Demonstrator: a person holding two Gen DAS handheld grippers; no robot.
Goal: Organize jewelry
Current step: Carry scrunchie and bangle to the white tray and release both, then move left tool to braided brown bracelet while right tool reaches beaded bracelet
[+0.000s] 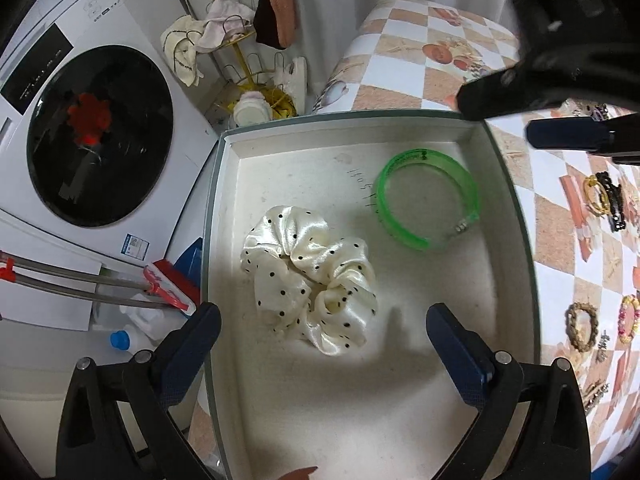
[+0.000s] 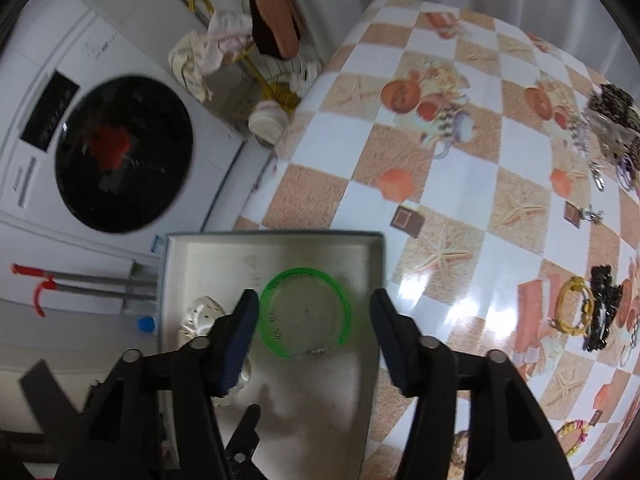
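A white box (image 1: pixel 516 216) stands at the table's left edge. In it lie a cream polka-dot scrunchie (image 1: pixel 308 276) and a green bangle (image 1: pixel 428 200). My left gripper (image 1: pixel 324 320) is open and empty, low over the box just behind the scrunchie. My right gripper (image 2: pixel 314 312) is open and empty above the box, over the green bangle (image 2: pixel 306 312); it also shows in the left wrist view (image 1: pixel 532 116) at the upper right. More jewelry lies on the checkered tablecloth: a yellow bracelet (image 2: pixel 574 308), a black beaded piece (image 2: pixel 602 312) and a braided bracelet (image 1: pixel 582 326).
A washing machine (image 1: pixel 96 136) stands left of the table. A yellow rack (image 1: pixel 248 64) with cloths and slippers is behind it. Mop handles (image 1: pixel 80 284) and bottles lie on the floor at left. A heap of jewelry (image 2: pixel 608 124) sits at the table's far right.
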